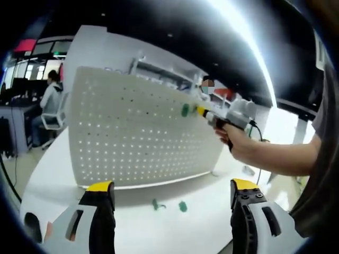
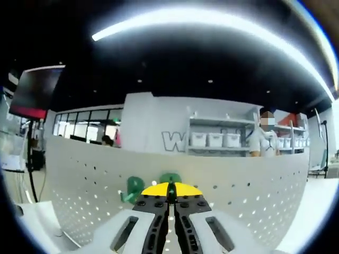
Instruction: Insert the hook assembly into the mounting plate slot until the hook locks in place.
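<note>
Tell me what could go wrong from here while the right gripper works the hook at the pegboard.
1. The right gripper meets the pegboard high up, so a hard push may tip or slide the free-standing panel; the left gripper hangs open and braces nothing.
2. In the right gripper view, the shut jaws hide most of the green hook, so misalignment with the hole could go unseen.
3. Its tip sits close to an already mounted hook and might knock it.

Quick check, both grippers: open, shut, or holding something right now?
Left gripper: open, holding nothing.
Right gripper: shut at the pegboard on a green hook.
</note>
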Demonstrator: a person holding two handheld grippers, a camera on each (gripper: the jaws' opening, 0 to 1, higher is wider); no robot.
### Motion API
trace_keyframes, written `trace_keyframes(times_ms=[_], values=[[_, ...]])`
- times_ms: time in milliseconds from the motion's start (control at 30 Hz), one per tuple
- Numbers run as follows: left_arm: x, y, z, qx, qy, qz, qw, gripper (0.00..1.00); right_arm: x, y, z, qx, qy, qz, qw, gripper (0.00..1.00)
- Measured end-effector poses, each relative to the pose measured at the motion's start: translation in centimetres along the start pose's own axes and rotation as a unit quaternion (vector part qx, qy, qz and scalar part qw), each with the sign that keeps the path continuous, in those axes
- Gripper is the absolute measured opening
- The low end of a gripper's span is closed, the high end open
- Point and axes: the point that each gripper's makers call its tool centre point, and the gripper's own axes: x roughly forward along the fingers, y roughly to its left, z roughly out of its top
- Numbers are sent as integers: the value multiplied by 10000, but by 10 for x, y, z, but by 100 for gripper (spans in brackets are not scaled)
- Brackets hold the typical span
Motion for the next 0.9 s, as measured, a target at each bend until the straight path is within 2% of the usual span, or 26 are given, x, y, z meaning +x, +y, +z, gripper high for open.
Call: trace_keyframes(times_ms=[367, 633, 833, 900], values=[[1, 3, 0, 2, 31, 35, 10000, 91, -1, -1, -8, 139, -115, -24, 9998, 0], [2, 7, 0, -22, 46, 70, 10000, 90, 0, -1, -6, 149, -276, -75, 9995, 0], [5, 6, 0, 4, 57, 46, 10000, 90, 0, -4, -11, 357, -244, -104, 9990, 0], [5, 5, 1, 15, 59, 39, 10000, 90, 2, -4, -10, 310, -245, -98, 9992, 0]])
